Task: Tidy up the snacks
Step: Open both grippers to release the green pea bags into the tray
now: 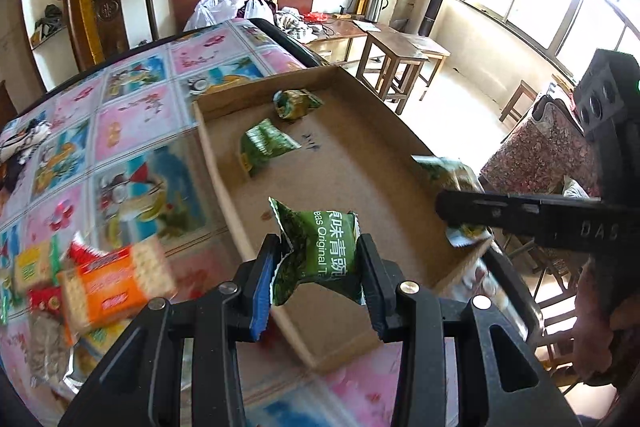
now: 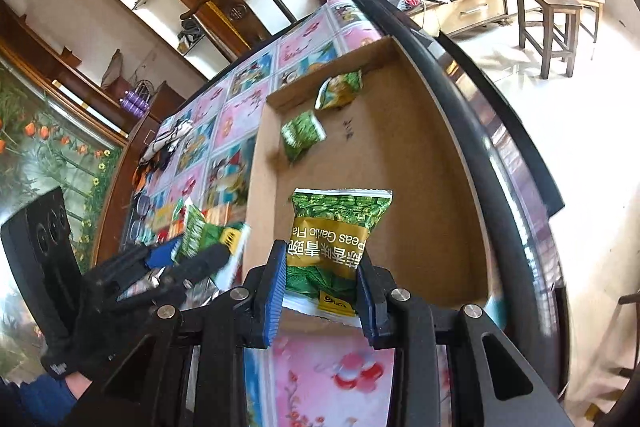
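On the tiled-pattern table [image 1: 132,131], the left gripper [image 1: 318,259] fingers pinch an original-flavour pea packet [image 1: 320,247] and the right gripper [image 2: 322,267] fingers pinch a garlic pea packet [image 2: 332,239], both above the cardboard tray [image 1: 360,167] holding two green packets [image 1: 264,145] toward 12 o'clock, while blurred cracker packs [image 1: 108,287] at 9 o'clock seemingly remain unsorted.

A shallow brown cardboard tray [image 1: 360,163] sits on the worktop [image 1: 132,123] along its right edge. Two small green snack packets [image 1: 264,145] lie inside, toward the tray's far end. A blurred pile of orange and red cracker packs [image 1: 108,283] lies near left, apart from the tray.
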`<state>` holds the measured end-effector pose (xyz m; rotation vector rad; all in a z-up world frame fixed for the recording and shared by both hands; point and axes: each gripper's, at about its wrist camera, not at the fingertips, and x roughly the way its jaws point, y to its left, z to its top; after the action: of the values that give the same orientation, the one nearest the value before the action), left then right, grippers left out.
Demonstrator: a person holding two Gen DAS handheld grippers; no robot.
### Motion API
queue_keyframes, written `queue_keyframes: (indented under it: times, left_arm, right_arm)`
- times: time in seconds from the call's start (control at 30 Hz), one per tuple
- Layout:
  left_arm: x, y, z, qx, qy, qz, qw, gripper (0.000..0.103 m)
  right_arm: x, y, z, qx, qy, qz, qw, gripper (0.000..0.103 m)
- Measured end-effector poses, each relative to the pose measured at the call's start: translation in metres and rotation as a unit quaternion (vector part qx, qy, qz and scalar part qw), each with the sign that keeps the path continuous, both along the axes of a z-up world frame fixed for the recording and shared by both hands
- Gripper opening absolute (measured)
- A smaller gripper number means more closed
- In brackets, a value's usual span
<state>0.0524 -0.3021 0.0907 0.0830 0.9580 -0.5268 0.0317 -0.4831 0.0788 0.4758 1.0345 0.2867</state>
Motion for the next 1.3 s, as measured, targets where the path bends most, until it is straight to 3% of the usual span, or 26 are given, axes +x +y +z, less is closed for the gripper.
queue_keyframes:
  times: [0.5,0.73,1.3]
  left_arm:
    - [0.071,-0.050,-0.036,-0.018,0.046,0.029,0.9984,0.038]
    - [0.090,-0.064,-0.045,-0.015,0.048,0.036,0.9981,0.038]
    - [0.093,-0.069,-0.054,-0.009,0.047,0.037,0.9982,0.039]
  right_arm:
    - [0.124,-0.010,-0.017,-0.045,0.019,0.028,0.998,0.034]
    - [0.172,-0.007,-0.030,-0.063,0.034,0.041,0.997,0.034]
    - [0.189,-0.007,-0.054,-0.069,0.050,0.037,0.996,0.035]
